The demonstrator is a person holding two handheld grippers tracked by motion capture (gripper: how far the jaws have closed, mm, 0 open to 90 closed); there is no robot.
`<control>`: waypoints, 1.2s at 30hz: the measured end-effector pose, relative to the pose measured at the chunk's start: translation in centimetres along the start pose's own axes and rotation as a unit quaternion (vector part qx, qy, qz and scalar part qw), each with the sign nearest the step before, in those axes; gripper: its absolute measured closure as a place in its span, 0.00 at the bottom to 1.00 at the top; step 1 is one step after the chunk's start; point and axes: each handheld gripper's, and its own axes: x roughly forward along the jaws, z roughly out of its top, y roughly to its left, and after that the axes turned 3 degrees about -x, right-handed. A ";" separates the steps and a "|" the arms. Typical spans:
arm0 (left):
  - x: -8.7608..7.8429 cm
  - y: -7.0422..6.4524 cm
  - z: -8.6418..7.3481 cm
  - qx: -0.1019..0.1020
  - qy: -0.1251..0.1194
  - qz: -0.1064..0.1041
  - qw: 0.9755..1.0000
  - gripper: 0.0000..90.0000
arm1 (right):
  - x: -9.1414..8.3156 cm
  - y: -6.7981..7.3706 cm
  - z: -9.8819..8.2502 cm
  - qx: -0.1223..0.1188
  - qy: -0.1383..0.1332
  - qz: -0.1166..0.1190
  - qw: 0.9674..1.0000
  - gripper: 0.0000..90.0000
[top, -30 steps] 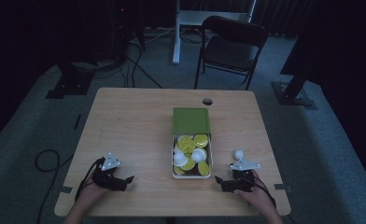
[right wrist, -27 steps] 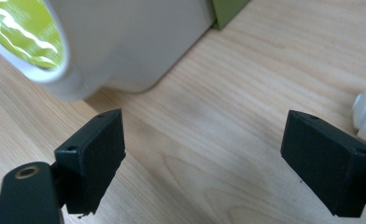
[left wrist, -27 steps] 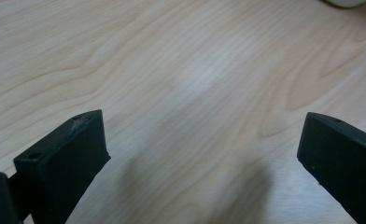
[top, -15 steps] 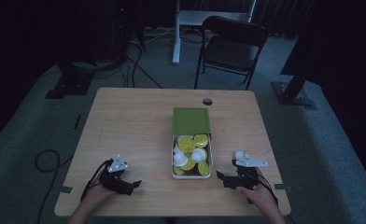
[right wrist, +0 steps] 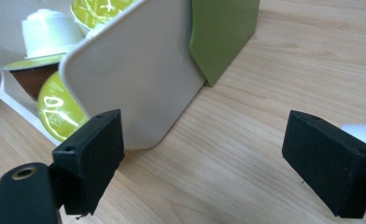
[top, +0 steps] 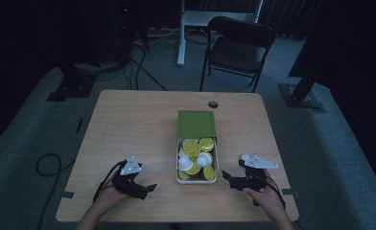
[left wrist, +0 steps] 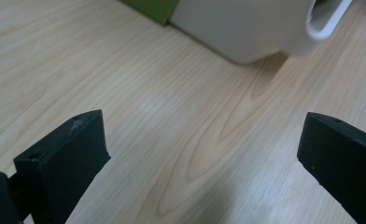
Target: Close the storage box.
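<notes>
1. Pale wooden table [top: 143,129] carries a white rectangular plastic tray [top: 179,173] near its front edge, with a green box-shaped lid [top: 196,123] touching the tray's far end.
2. Lime-green foil-topped coffee capsules [top: 192,148] and white upturned capsules [top: 204,158] lie jumbled inside the tray.
3. Left gripper [top: 147,188] rests low at the front of the table, to the left of the tray and apart from it; its jaws stand wide open with nothing between them but bare wood.
4. Right gripper [top: 228,179] sits just beside the tray's front right corner, jaws spread wide and empty; in the right gripper view one jaw lies close against the tray's white wall [right wrist: 134,70].
5. White capsule [top: 245,156] lies on the table just beyond the right gripper.
</notes>
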 end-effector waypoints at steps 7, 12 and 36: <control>0.4 -0.8 1.4 0.011 -0.033 -0.001 0.999 0.02 | 0.0 0.2 0.5 0.004 -0.010 0.004 1.000 0.13; 0.9 -1.3 1.9 0.026 -0.041 -0.008 0.999 0.02 | 0.1 0.5 0.5 -0.005 -0.014 0.015 1.000 0.14; 3.3 -2.4 4.9 0.049 -0.052 0.011 0.997 0.02 | 0.2 1.3 0.8 -0.020 -0.017 0.037 0.999 0.14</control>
